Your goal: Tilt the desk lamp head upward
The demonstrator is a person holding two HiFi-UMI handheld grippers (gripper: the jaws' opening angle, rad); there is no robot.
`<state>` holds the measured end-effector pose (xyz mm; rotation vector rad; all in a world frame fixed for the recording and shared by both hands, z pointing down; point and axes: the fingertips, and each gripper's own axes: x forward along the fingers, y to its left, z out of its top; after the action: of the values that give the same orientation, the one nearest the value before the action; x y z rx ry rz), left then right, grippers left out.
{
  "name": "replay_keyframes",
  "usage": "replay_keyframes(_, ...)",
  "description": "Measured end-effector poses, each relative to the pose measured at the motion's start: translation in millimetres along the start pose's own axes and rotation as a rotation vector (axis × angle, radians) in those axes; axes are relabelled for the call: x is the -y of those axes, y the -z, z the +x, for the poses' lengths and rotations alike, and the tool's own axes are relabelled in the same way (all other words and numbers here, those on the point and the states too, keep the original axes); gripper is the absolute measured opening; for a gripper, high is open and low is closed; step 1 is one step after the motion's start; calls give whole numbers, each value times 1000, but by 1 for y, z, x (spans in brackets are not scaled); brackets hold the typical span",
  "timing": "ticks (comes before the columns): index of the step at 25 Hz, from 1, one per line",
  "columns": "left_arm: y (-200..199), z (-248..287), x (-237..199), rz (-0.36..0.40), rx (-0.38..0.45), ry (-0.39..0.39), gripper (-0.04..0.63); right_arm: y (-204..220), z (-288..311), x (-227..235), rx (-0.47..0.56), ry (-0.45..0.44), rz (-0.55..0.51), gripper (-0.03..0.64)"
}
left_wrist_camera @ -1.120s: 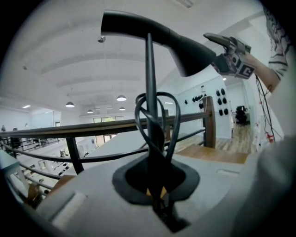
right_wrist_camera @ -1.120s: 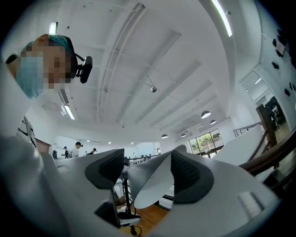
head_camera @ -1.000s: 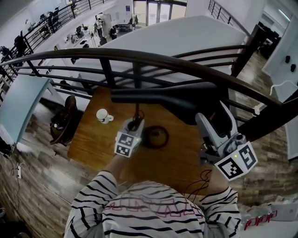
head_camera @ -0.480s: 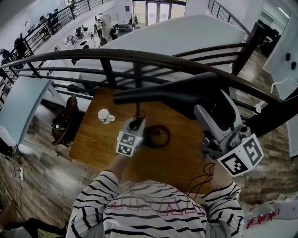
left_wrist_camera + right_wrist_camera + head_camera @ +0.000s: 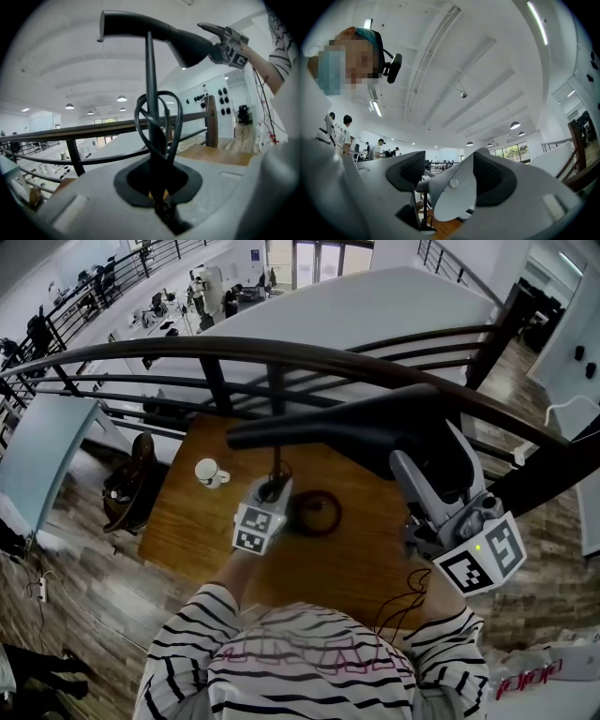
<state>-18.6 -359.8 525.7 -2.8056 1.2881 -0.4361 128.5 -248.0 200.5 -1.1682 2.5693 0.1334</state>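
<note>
The black desk lamp head (image 5: 375,432) stretches across the head view above the wooden table (image 5: 197,531), on a thin upright stem (image 5: 276,465). My left gripper (image 5: 272,491) is shut on that stem low down; in the left gripper view the stem (image 5: 151,93) rises from between the closed jaws (image 5: 157,187) with a cable looped round it. My right gripper (image 5: 431,460) is shut on the wide end of the lamp head. The right gripper view shows the shade with its pale inside (image 5: 452,197) sitting between the two pads of that gripper (image 5: 450,183).
A white cup (image 5: 208,472) stands at the table's left, and a dark ring (image 5: 314,515) lies by the left gripper. A dark curved railing (image 5: 281,357) runs just behind the table. A chair (image 5: 131,484) sits at the left, and cables (image 5: 403,601) hang at the right.
The wide end of the lamp head has come up with my right gripper, which shifted slightly and rolled. The left gripper has stayed on the stem.
</note>
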Motion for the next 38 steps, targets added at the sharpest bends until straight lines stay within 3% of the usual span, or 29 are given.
replay_keyframes(9,4,0,6,72,-59,15,27,5,-4,-5,7,-2,-10,316)
replay_keyframes(13,8,-8,10,32,-63,21,156,13,-9,-6,-1,10,11,316)
replay_keyframes(19,6,-36,5,-39,-18,-20,225,31,-24,-11,-16,41,49,316)
replay_keyframes(29,-18,-103,14,-61,84,-33,238,74,-53,-31,-66,126,142,316)
replay_keyframes(38,-41,-172,40,-55,162,5,232,118,-74,-87,-167,139,200,280)
